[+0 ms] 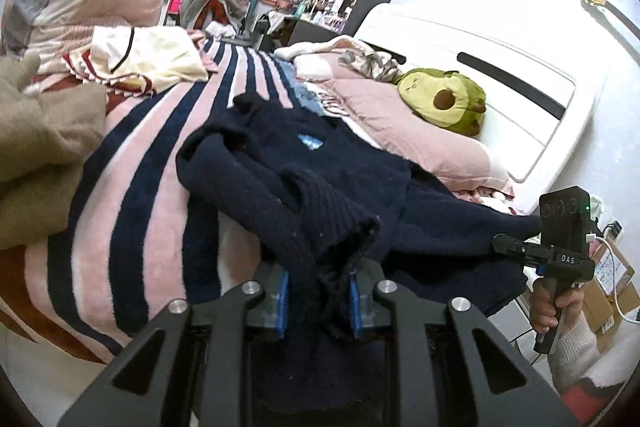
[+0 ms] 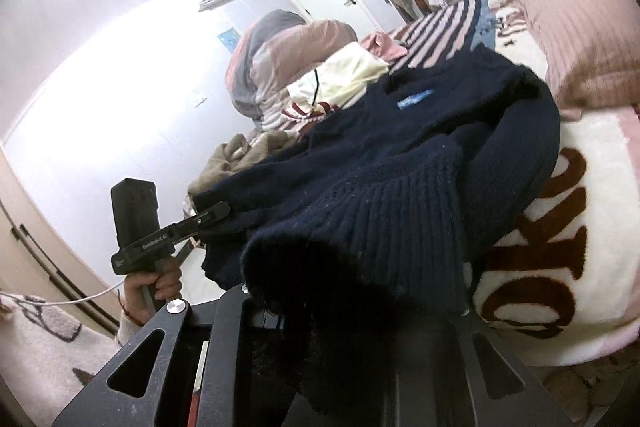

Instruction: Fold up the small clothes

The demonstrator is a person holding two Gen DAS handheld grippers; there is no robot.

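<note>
A navy knit sweater [image 1: 320, 163] with a small blue neck label lies spread on the bed; it also fills the right wrist view [image 2: 420, 155]. My left gripper [image 1: 319, 301] is shut on the sweater's ribbed hem at the near left corner. My right gripper [image 1: 505, 245] is shut on the hem at the far right side. In the right wrist view the ribbed hem [image 2: 384, 223] drapes over my right gripper and hides its fingers; my left gripper [image 2: 218, 211] shows at the left, clamped on the fabric edge.
A pink and navy striped blanket [image 1: 132, 195] covers the bed. A tan garment [image 1: 44, 147] and a cream and red one [image 1: 140, 59] lie at the left. A pink pillow [image 1: 400, 119] and avocado plush [image 1: 444, 99] lie by the white headboard [image 1: 480, 67]. Cardboard boxes [image 1: 612, 279] stand on the floor.
</note>
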